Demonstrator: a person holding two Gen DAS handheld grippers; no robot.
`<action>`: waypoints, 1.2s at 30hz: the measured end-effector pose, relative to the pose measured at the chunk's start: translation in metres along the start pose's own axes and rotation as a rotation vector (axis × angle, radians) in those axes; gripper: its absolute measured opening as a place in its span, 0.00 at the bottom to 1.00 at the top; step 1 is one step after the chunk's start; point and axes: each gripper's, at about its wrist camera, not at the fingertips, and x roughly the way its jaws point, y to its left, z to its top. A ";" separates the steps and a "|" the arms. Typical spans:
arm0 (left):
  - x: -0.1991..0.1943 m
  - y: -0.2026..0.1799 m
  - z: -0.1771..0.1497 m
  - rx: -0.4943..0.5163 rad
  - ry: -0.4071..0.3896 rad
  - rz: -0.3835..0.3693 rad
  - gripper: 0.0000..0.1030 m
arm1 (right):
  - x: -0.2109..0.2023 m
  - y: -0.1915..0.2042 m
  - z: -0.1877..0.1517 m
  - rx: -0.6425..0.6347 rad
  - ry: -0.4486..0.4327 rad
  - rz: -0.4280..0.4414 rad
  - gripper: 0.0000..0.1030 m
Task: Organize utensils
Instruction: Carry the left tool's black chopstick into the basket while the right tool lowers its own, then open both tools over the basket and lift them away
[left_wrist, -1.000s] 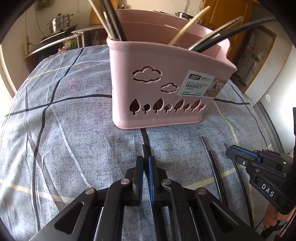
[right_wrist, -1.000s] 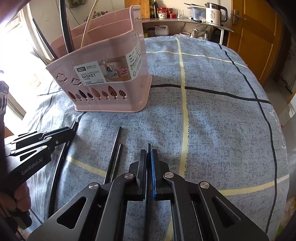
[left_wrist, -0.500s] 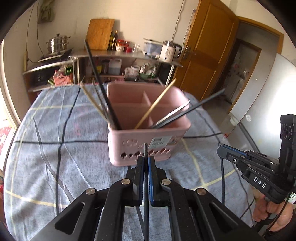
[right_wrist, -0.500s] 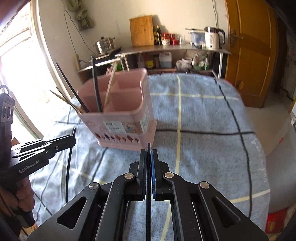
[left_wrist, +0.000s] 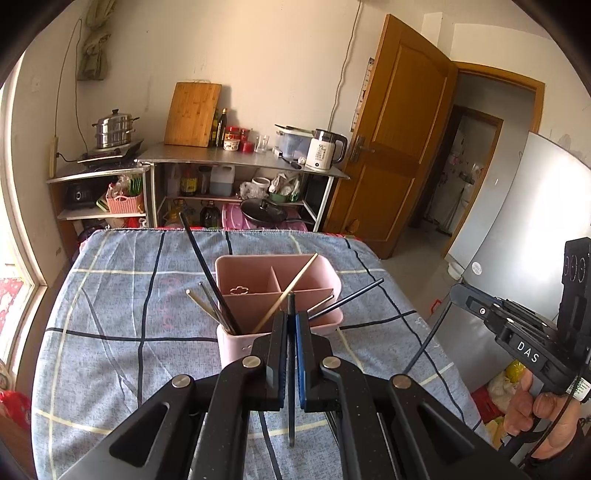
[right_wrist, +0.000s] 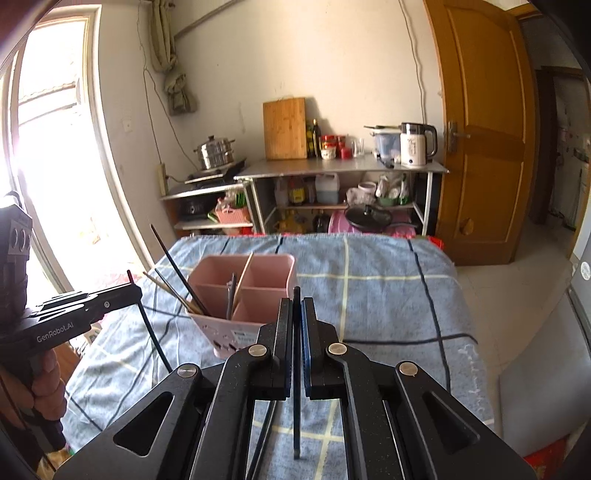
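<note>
The pink divided basket (left_wrist: 246, 274) stands on the blue checked tablecloth (left_wrist: 110, 302) and holds several black and wooden chopsticks that lean out of its compartments. My left gripper (left_wrist: 291, 316) is up above the basket's near side, shut on a black chopstick (left_wrist: 291, 417) that hangs down between its fingers. My right gripper (right_wrist: 296, 302) is equally high, to the right of the basket (right_wrist: 221, 273), and is shut on another black chopstick (right_wrist: 296, 424). Each gripper shows in the other's view, the left gripper (right_wrist: 127, 291) and the right gripper (left_wrist: 463, 295), with its chopstick hanging below it.
Loose black chopsticks (right_wrist: 264, 428) lie on the cloth under the grippers. Behind the table stand a metal shelf (left_wrist: 236, 158) with a kettle, jars and a cutting board, and a steamer pot (left_wrist: 112, 127). A wooden door (left_wrist: 399, 147) and a fridge (left_wrist: 524, 206) are on the right. A hand (left_wrist: 532, 413) grips the right handle.
Both grippers have risen from table level to above the basket, each carrying its black chopstick up off the cloth. The basket's open top is now seen from above.
</note>
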 end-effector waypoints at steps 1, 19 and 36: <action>-0.002 -0.001 0.001 0.001 -0.001 0.000 0.04 | -0.003 0.001 0.001 0.001 -0.007 0.000 0.04; -0.020 -0.007 -0.002 0.011 -0.003 -0.019 0.03 | -0.022 0.012 0.002 -0.018 -0.029 0.030 0.04; -0.069 0.007 0.065 0.048 -0.094 -0.005 0.03 | -0.032 0.056 0.060 -0.045 -0.135 0.146 0.04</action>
